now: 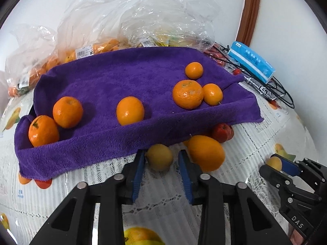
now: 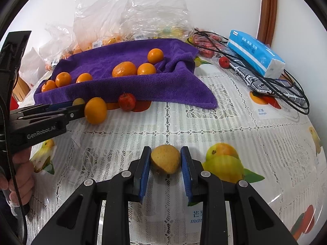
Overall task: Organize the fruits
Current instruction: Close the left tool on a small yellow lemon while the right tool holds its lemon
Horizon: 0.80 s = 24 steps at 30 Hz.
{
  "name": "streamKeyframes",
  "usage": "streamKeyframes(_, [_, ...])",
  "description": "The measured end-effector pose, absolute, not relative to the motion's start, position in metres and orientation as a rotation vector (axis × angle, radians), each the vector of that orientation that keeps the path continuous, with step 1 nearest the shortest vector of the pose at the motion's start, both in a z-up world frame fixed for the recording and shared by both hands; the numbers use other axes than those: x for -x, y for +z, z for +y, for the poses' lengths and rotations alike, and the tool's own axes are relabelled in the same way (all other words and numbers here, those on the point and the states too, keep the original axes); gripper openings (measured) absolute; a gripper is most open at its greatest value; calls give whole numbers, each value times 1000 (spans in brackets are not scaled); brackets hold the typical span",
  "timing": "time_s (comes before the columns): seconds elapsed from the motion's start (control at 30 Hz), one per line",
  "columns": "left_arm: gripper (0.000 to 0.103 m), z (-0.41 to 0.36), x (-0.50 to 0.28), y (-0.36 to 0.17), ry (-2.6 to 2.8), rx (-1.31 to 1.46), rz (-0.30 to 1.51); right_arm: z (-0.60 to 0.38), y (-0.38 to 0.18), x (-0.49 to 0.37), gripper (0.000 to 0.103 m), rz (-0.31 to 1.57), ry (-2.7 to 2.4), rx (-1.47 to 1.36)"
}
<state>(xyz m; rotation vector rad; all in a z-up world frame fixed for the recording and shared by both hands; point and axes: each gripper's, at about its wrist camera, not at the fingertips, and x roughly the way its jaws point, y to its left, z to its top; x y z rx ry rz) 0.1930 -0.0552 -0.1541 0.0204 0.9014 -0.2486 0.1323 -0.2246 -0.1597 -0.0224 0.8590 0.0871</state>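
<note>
In the left wrist view my left gripper [image 1: 161, 153] is shut on a small yellow fruit [image 1: 159, 160] that rests on the lace tablecloth at the purple towel's [image 1: 122, 77] front edge. A large orange [image 1: 205, 153] lies just right of it, and a small red fruit [image 1: 222, 131] sits behind that. Several oranges lie on the towel, one of them near its middle [image 1: 130, 111]. In the right wrist view my right gripper [image 2: 166, 150] is shut on a yellow-brown fruit [image 2: 165, 161] over the tablecloth. The left gripper [image 2: 80, 105] also shows there, at the left.
Clear plastic bags [image 1: 92, 30] holding more fruit stand behind the towel by the wall. A blue tissue pack [image 2: 255, 53], black cables [image 2: 286, 85] and a patterned pouch lie at the back right. A person's hand [image 2: 20, 173] grips the left handle.
</note>
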Motion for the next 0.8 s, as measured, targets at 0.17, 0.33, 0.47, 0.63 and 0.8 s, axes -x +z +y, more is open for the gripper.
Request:
streamKeyframes(0.17, [26, -51, -193, -154, -262, 9, 900, -224, -160, -132, 30, 857, 84, 21])
streamKeyframes(0.33, [26, -48, -193, -154, -273, 37, 896, -228, -160, -133, 29, 855, 98, -10])
streamKeyframes(0.47, [26, -46, -192, -154, -264, 45, 890, -238, -159, -131, 30, 850, 123, -78])
streamKeyframes(0.63, [26, -43, -191, -154, -260, 62, 888, -234, -159, -130, 34, 852, 122, -48])
streamKeyframes(0.8, [26, -44, -188, -152, -261, 54, 871, -224, -160, -129, 40, 857, 107, 15])
